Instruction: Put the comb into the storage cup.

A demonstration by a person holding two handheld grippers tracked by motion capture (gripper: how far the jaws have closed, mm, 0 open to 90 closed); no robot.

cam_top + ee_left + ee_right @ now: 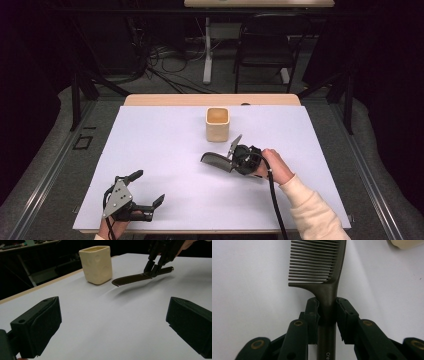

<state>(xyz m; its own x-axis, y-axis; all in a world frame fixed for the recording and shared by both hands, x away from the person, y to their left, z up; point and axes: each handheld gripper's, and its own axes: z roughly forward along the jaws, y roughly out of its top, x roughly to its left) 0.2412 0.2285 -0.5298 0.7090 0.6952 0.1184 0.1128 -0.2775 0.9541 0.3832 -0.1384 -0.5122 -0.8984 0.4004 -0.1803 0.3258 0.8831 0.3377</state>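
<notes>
Dark comb [322, 267] clamped by right gripper [328, 312]

High overhead view down the table [165, 150]; low left view, close right view, both on the comb [131, 279].

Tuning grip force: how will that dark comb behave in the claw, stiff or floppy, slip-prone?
The comb probably stays stiff: it juts straight from the right claw without sagging. Likely light, being thin. Its smooth narrow handle might twist or slip between the pads.
</notes>
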